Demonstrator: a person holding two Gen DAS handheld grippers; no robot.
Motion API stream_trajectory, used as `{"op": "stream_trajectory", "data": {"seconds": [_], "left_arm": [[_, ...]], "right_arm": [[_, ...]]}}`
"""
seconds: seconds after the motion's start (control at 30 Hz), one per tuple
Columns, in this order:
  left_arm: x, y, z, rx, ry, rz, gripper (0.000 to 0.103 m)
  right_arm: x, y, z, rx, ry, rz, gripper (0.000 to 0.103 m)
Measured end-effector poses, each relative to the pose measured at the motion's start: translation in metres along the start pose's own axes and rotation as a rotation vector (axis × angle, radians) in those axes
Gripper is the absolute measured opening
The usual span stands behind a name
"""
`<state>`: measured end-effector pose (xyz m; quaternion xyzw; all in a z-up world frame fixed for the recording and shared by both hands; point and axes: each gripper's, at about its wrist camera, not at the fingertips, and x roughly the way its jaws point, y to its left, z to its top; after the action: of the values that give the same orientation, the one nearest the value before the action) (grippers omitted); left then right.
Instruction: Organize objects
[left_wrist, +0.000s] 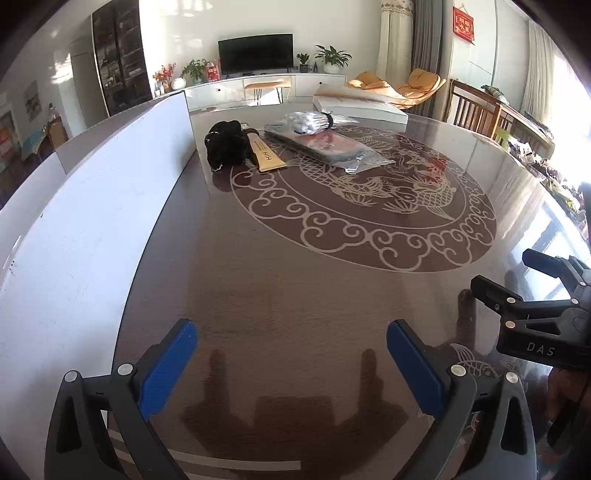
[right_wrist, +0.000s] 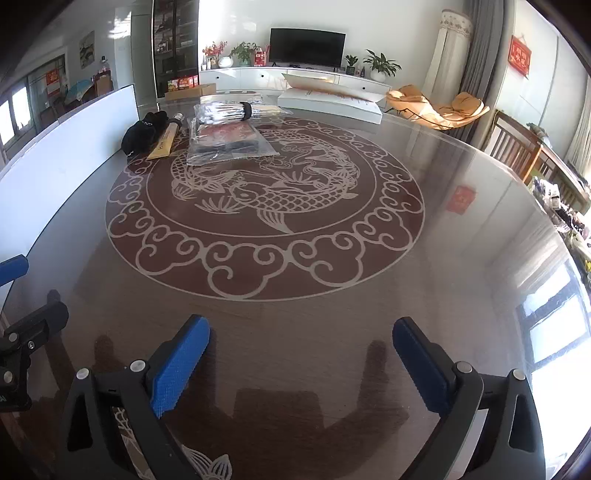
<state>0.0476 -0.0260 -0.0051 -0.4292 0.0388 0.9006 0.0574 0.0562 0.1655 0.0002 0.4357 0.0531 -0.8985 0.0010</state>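
Several objects lie at the far side of the round table: a black cloth bundle (left_wrist: 226, 144) (right_wrist: 144, 132), a gold tube (left_wrist: 266, 154) (right_wrist: 165, 142), a flat item in a clear plastic bag (left_wrist: 325, 147) (right_wrist: 229, 142), and a bagged bundle of white pieces (left_wrist: 314, 121) (right_wrist: 229, 110). My left gripper (left_wrist: 291, 363) is open and empty over the near table. My right gripper (right_wrist: 301, 363) is open and empty too, and also shows at the right edge of the left wrist view (left_wrist: 532, 295). Both are far from the objects.
A white board (left_wrist: 92, 206) (right_wrist: 62, 155) stands along the table's left edge. A white box (left_wrist: 362, 105) (right_wrist: 332, 99) lies at the far edge. The glossy brown table (left_wrist: 332, 295) (right_wrist: 461, 240) bears a fish medallion. Wooden chairs (right_wrist: 517, 147) stand at right.
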Motion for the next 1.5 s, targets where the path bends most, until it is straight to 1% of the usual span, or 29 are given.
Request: {"op": "stream_trajectory", "data": {"seconds": [0.13, 0.23, 0.27, 0.33, 0.47, 0.57, 0.63, 0.7, 0.8, 0.9, 1.0, 1.1, 1.17, 1.2, 1.23, 1.27, 1.3, 1.33, 1.37, 1.43, 1.5], "left_arm": [[0.006, 0.008, 0.008, -0.002, -0.004, 0.031, 0.103], [0.015, 0.012, 0.013, -0.003, 0.014, 0.050, 0.103], [0.019, 0.014, 0.013, -0.012, 0.025, 0.049, 0.103], [0.027, 0.017, 0.013, -0.029, 0.064, 0.040, 0.103], [0.029, 0.022, 0.012, -0.060, 0.069, 0.025, 0.103], [0.029, 0.021, 0.011, -0.061, 0.067, 0.029, 0.103], [0.029, 0.021, 0.011, -0.062, 0.066, 0.030, 0.103], [0.028, 0.021, 0.011, -0.063, 0.065, 0.030, 0.103], [0.028, 0.021, 0.011, -0.063, 0.065, 0.029, 0.103], [0.029, 0.022, 0.011, -0.062, 0.066, 0.029, 0.103], [0.029, 0.021, 0.012, -0.057, 0.066, 0.025, 0.103], [0.028, 0.019, 0.012, -0.051, 0.066, 0.019, 0.103], [0.027, 0.017, 0.012, -0.043, 0.066, 0.013, 0.103], [0.027, 0.017, 0.012, -0.040, 0.065, 0.010, 0.103], [0.027, 0.016, 0.012, -0.036, 0.065, 0.008, 0.103], [0.027, 0.015, 0.012, -0.034, 0.066, 0.006, 0.103], [0.027, 0.015, 0.012, -0.034, 0.066, 0.005, 0.103], [0.027, 0.015, 0.012, -0.034, 0.066, 0.005, 0.103], [0.026, 0.015, 0.012, -0.034, 0.065, 0.004, 0.103], [0.026, 0.015, 0.012, -0.034, 0.065, 0.004, 0.103], [0.026, 0.015, 0.012, -0.034, 0.065, 0.003, 0.103]], "right_arm": [[0.002, -0.005, 0.000, 0.025, 0.012, 0.029, 0.100], [0.006, -0.010, 0.001, 0.053, 0.030, 0.068, 0.101], [0.006, -0.008, 0.001, 0.048, 0.033, 0.067, 0.103], [0.006, -0.007, 0.001, 0.044, 0.033, 0.068, 0.103], [0.006, -0.007, 0.002, 0.041, 0.037, 0.075, 0.103], [0.012, -0.002, 0.012, -0.001, 0.045, 0.121, 0.103], [0.019, 0.004, 0.029, -0.046, 0.033, 0.135, 0.103], [0.024, 0.010, 0.052, -0.073, -0.008, 0.167, 0.103], [0.043, 0.023, 0.098, -0.115, -0.037, 0.197, 0.103], [0.069, 0.040, 0.142, -0.153, -0.028, 0.208, 0.103], [0.099, 0.060, 0.174, -0.184, 0.028, 0.228, 0.103], [0.130, 0.079, 0.193, -0.226, 0.100, 0.189, 0.103], [0.144, 0.089, 0.199, -0.260, 0.124, 0.153, 0.103], [0.148, 0.089, 0.201, -0.245, 0.113, 0.161, 0.103], [0.153, 0.088, 0.204, -0.222, 0.127, 0.167, 0.103], [0.159, 0.084, 0.205, -0.180, 0.150, 0.195, 0.103], [0.160, 0.078, 0.204, -0.137, 0.144, 0.214, 0.103], [0.157, 0.076, 0.203, -0.132, 0.115, 0.212, 0.093], [0.154, 0.076, 0.200, -0.142, 0.108, 0.208, 0.080], [0.148, 0.073, 0.192, -0.155, 0.107, 0.216, 0.079], [0.137, 0.068, 0.173, -0.157, 0.103, 0.218, 0.078]]}}
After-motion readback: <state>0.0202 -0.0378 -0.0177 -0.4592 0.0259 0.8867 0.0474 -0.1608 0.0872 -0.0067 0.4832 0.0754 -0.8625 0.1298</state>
